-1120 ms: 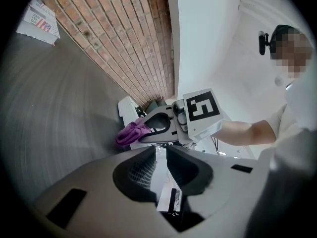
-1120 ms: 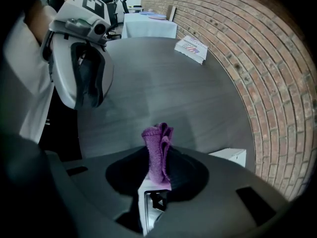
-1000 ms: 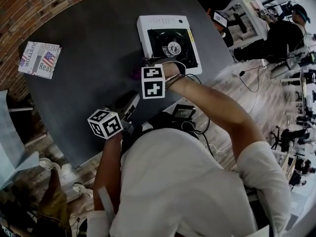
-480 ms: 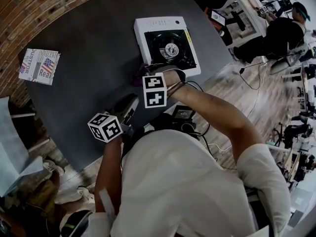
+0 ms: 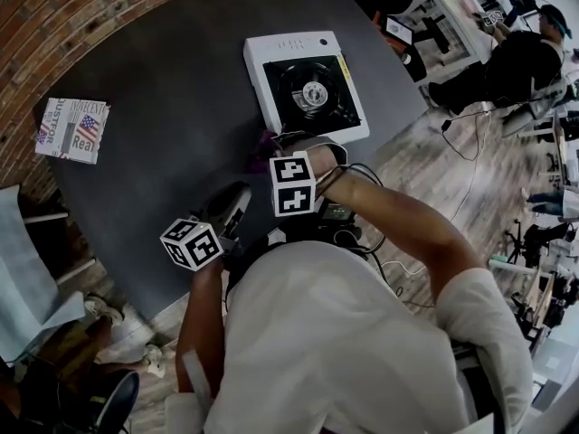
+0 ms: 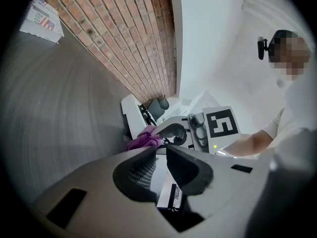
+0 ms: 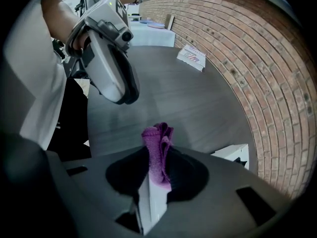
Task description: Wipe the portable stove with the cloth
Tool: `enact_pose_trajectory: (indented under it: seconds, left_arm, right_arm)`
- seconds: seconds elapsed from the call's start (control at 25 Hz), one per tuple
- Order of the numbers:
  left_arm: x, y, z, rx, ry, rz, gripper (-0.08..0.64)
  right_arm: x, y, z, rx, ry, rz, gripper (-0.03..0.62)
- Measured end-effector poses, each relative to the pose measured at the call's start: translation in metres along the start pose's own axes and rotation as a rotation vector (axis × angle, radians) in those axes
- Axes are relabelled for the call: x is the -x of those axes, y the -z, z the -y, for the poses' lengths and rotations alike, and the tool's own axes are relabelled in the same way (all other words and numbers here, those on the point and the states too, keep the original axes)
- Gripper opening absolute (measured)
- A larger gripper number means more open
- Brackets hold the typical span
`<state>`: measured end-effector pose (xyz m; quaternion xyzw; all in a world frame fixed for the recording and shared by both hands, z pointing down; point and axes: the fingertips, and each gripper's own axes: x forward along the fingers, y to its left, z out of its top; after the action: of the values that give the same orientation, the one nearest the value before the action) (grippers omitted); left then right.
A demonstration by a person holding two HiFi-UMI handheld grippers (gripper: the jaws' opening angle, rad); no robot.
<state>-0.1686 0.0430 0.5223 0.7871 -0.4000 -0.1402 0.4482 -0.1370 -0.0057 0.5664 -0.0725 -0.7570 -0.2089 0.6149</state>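
One cloth: held tight by right tongs.
Left tongs: slightly open, empty.
Tip: press flat on stove.

— What do I have on?
— You wear a white short-sleeved shirt.
— And my grippers?
— Your left gripper and right gripper have grey shells, dark jaws and black-and-white marker cubes. Thin cables loop at your right wrist.
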Motion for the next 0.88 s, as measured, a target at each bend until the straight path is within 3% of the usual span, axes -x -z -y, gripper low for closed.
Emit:
enact_pose_trajectory:
  seconds: [0.48, 0.88]
  left_arm:
    - [0.008, 0.004, 0.015, -0.018, 0.018, -0.005, 0.071]
    - [0.0, 0.002, 0.068, -0.085, -0.008, 0.073, 0.071]
  right_arm:
    - [0.029, -0.007, -0.033, -0.158, -0.039, 0.125, 0.097]
    - [0.086, 0.024, -0.039, -0.325, 0.041, 0.342, 0.097]
